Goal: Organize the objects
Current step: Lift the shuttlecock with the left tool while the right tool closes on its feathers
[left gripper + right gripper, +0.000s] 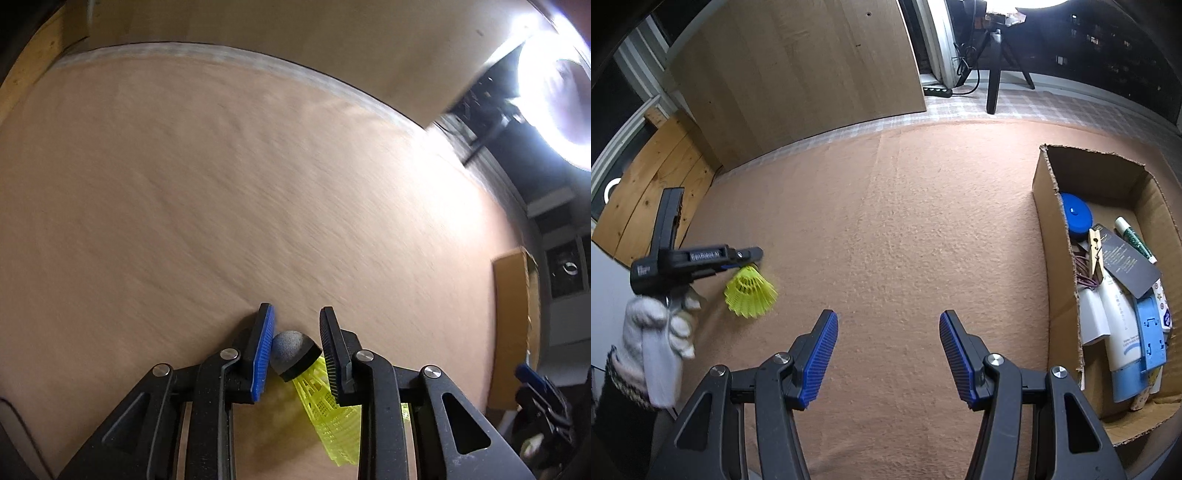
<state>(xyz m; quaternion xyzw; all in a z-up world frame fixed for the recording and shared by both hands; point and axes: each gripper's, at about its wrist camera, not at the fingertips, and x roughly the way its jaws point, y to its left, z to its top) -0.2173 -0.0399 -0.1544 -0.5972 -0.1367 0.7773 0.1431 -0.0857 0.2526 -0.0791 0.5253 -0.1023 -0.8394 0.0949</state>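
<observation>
A yellow plastic shuttlecock with a grey cork tip sits between the blue pads of my left gripper, which is shut on its cork end; the skirt hangs down and back. The right wrist view shows the same shuttlecock hanging from the left gripper just above the brown carpet at the far left, with a white-gloved hand on the handle. My right gripper stands open over bare carpet, nothing between its fingers. An open cardboard box lies to its right.
The box holds a blue round case, a wooden clothespin, a white tube, a glue stick and cards. A wooden panel and planks stand at the back left, a tripod behind the carpet. In the left wrist view the box is at the right edge.
</observation>
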